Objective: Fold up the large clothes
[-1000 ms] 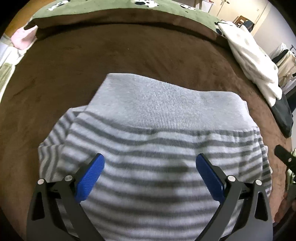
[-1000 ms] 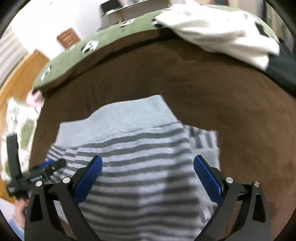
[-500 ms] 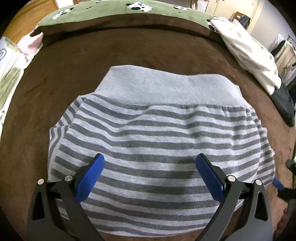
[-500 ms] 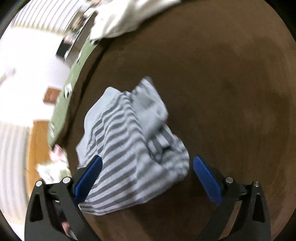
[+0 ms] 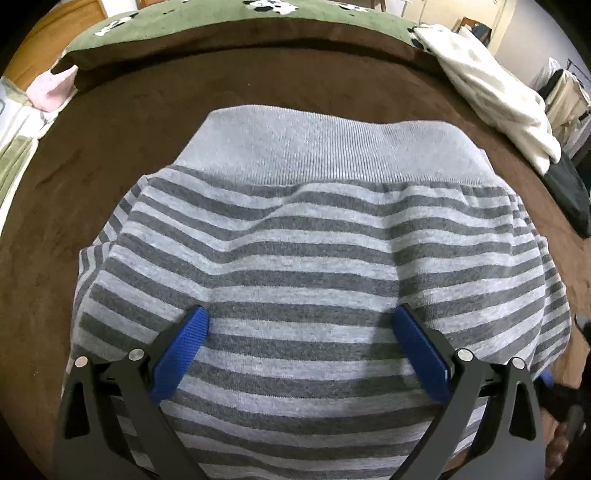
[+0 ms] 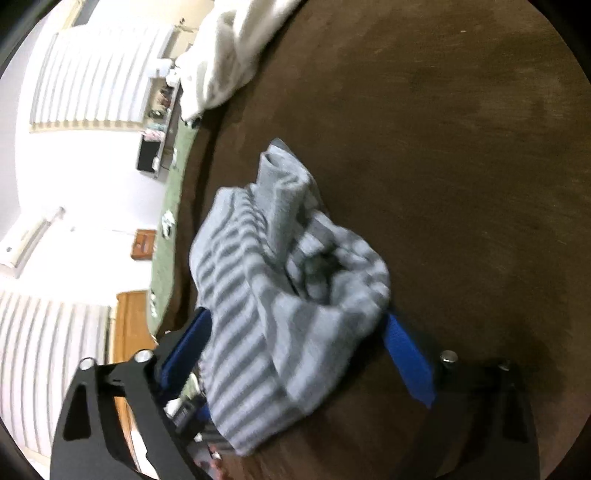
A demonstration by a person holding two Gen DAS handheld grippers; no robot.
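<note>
A grey striped garment (image 5: 295, 240) lies folded in a thick bundle on the brown blanket (image 5: 110, 129), its plain ribbed band on the far side. My left gripper (image 5: 301, 317) points steeply down over the near part, open, both blue pads spread wide just above or on the striped top. In the right wrist view the same garment (image 6: 280, 280) is seen from its side. My right gripper (image 6: 295, 317) is rolled sideways there, and its jaws are closing with the bundle's edge between the pads. A firm pinch does not show.
A green cushion with cow patches (image 5: 236, 22) runs along the blanket's far edge. White clothes (image 5: 491, 92) and a black cloth (image 5: 565, 192) are piled at the far right. A pink item (image 5: 51, 92) sits at the far left. Bare blanket (image 6: 461, 147) surrounds the garment.
My left gripper has come lower and nearer the garment. The right gripper has dropped to the garment's side, rolled over, and its jaws have narrowed around the folded edge.
</note>
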